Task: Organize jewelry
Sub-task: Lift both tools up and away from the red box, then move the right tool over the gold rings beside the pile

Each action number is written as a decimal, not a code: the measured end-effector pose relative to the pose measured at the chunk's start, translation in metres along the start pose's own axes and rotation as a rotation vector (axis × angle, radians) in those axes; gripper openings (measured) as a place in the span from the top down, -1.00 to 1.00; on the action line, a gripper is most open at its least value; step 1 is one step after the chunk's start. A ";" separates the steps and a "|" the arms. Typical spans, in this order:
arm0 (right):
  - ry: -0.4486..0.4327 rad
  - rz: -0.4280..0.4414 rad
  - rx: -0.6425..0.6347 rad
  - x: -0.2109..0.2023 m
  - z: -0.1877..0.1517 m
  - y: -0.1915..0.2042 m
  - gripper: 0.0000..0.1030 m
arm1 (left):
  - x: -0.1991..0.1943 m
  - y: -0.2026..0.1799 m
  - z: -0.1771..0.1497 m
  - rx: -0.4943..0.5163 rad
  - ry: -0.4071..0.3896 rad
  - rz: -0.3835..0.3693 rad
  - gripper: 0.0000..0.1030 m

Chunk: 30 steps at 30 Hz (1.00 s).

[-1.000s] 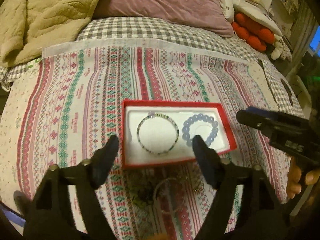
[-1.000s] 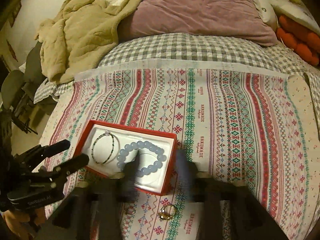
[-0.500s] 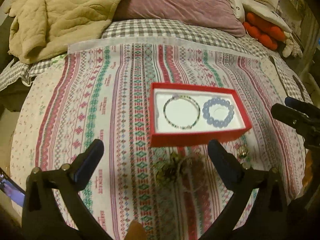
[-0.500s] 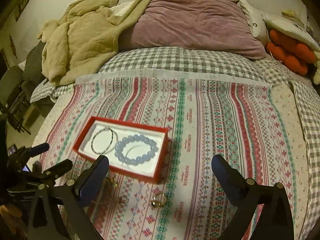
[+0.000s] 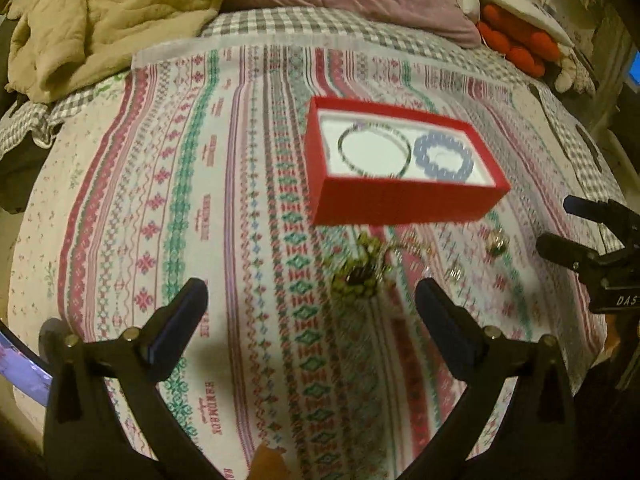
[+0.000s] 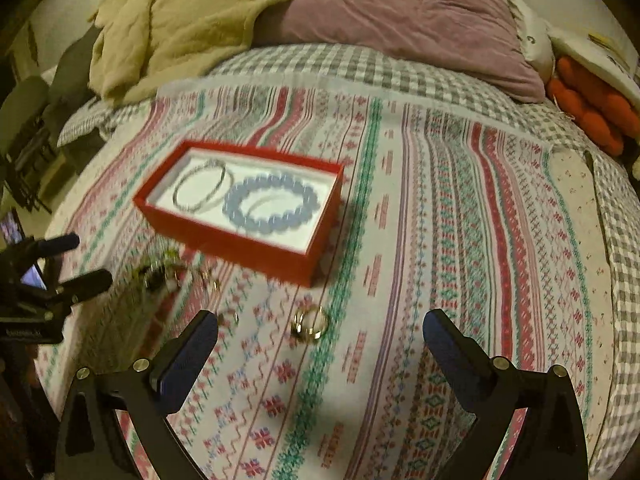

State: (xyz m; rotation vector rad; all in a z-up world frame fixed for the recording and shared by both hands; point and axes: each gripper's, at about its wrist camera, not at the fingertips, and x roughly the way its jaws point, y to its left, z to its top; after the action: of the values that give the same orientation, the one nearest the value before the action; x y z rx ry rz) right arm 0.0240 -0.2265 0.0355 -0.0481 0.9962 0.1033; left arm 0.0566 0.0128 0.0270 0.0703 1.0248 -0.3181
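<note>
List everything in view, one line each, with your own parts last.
Box: one, red with white lining, on the striped cloth.
Thin bracelet: one, silvery, left side of the box.
Bead bracelet: one, pale blue, right side of the box.
Ring: one, gold, on the cloth in front of the box.
Green beaded piece: one tangle, on the cloth in front of the box.
Striped cloth: one, red, green and white, over the bed.
Blanket: one, beige, at the head of the bed.
Pillow: one, mauve, beside the blanket.
Left tongs: black, open, empty.
Right tongs: black, open, empty.
</note>
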 end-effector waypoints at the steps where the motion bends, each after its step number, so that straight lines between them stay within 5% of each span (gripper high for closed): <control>1: 0.014 -0.001 -0.010 0.003 -0.004 0.002 -1.00 | 0.001 0.001 -0.002 0.004 0.004 -0.003 -1.00; 17: 0.129 -0.019 0.011 0.024 -0.025 -0.002 -1.00 | 0.016 -0.034 -0.020 0.130 0.113 -0.088 -0.99; 30: 0.195 -0.022 0.024 0.036 -0.032 -0.003 -1.00 | 0.030 -0.042 -0.014 0.073 0.165 -0.174 0.08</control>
State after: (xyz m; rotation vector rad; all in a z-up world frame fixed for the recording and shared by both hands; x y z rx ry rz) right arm 0.0172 -0.2299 -0.0122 -0.0476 1.1914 0.0669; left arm 0.0466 -0.0312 -0.0018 0.0742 1.1860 -0.5149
